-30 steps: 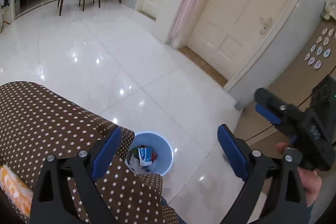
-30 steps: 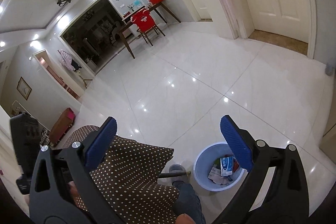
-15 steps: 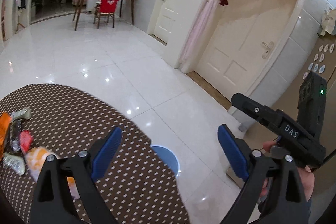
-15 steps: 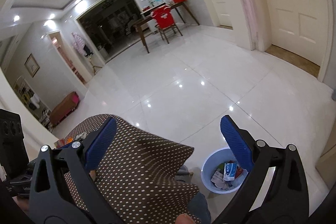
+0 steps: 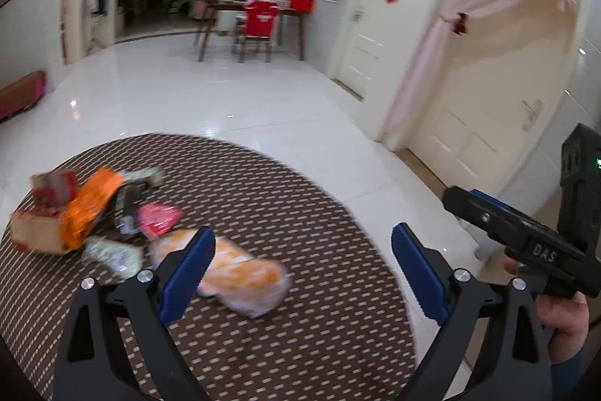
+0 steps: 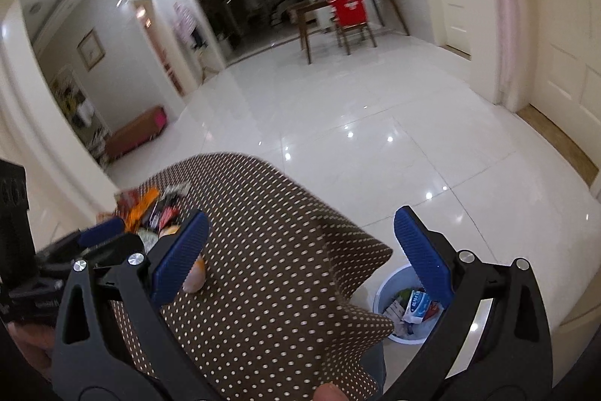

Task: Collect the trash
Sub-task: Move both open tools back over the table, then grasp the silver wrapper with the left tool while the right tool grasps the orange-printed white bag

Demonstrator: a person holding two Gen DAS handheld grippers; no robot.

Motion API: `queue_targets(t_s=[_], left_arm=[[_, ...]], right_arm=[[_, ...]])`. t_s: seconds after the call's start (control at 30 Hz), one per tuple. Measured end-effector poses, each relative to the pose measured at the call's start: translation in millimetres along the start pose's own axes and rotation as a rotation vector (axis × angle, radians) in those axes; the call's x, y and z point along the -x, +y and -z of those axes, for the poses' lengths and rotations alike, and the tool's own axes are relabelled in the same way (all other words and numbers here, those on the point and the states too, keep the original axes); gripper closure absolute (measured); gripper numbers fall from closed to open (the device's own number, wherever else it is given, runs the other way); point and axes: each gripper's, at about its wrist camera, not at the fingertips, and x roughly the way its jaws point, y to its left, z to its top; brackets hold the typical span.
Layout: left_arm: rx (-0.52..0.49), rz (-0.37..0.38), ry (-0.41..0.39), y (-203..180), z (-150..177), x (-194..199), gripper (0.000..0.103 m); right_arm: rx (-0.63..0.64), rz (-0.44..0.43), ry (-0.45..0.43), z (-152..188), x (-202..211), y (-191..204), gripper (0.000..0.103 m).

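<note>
Our left gripper (image 5: 302, 264) hangs spread wide and empty over the polka-dot tablecloth (image 5: 300, 344), its left pad just over an orange-and-white wrapper (image 5: 244, 275). More wrappers (blurred) are heaped (image 5: 90, 213) beyond, to the left. Our right gripper (image 6: 300, 250) is likewise spread and holds nothing. On the floor beside the table, behind its right finger, we see a pale blue bin (image 6: 403, 307) holding crumpled packets (image 6: 415, 303).

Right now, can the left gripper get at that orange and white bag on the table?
Probably yes. The left gripper is open just above the dotted tablecloth, and the orange and white bag lies beside its left jaw with nothing on top. The trash pile sits further left, apart.
</note>
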Motion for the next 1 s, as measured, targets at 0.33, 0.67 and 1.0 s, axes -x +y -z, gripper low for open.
queue_targets(t_s=[0.33,0.67,1.0], left_arm=[[0.212,-0.187,0.044,108,33,7,0.010],[0.260,-0.255,0.101,166,41,-17,0.010],[0.159,-0.278,0.126,178,28,-54,0.031]], right_arm=[[0.115,-0.053,0.110,15,-42,54,0.006],[0.176,-0.079,0.175,31,-67,83,0.006],[0.207,-0.092,0.227,39,-89,97,0.006]])
